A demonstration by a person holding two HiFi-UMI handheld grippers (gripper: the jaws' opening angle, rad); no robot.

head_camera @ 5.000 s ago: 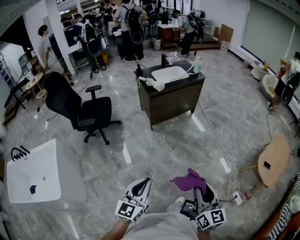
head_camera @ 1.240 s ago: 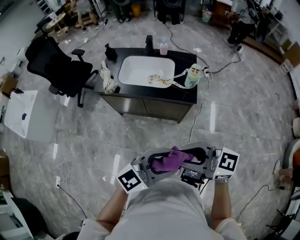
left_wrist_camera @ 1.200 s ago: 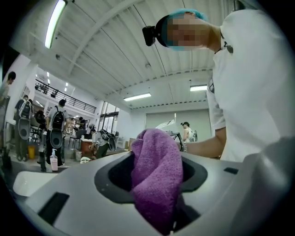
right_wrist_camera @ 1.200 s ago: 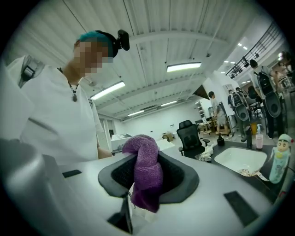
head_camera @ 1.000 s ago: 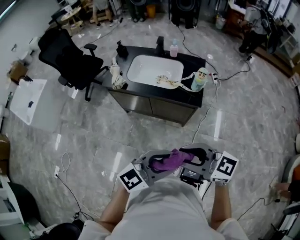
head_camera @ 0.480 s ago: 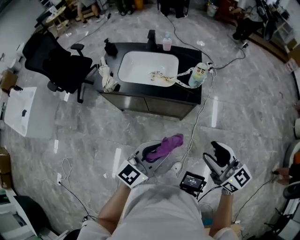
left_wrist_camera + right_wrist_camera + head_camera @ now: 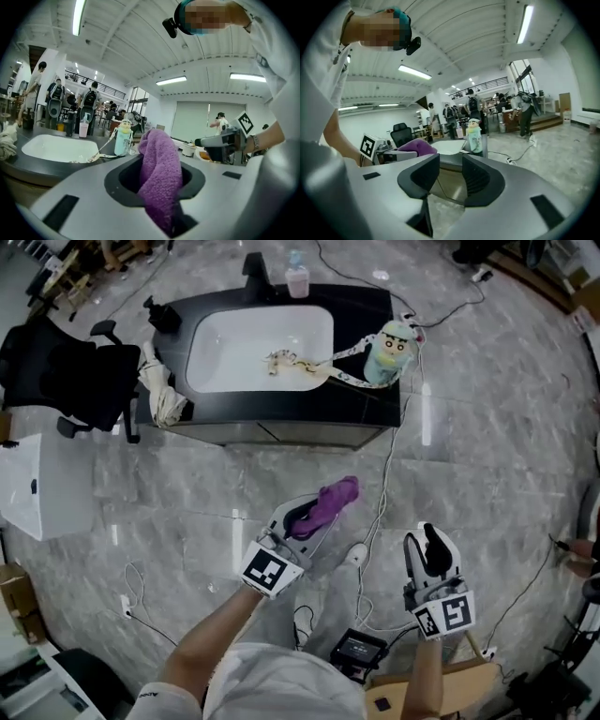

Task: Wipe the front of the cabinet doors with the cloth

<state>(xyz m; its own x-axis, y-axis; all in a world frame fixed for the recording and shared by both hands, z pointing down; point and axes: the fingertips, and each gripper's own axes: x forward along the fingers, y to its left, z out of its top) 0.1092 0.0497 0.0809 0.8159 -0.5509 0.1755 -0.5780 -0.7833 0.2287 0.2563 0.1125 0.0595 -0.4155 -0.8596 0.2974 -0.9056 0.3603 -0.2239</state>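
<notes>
Your left gripper (image 7: 302,519) has just tightened its jaws on the cloth (image 7: 333,498), pinched between them. Your right gripper (image 7: 432,547) has let go: jaws apart, empty, just narrowing. The cabinet doors (image 7: 281,434) ahead of both jaws are not yet wiped.

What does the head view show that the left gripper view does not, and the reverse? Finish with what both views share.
Head view only: the black office chair and the white slab lying on the floor. Left gripper view only: the ceiling lights. Both: the purple cloth clamped in the left gripper, whose jaws have just been closing on it, the white sink and the cartoon bottle on the cabinet top.
</notes>
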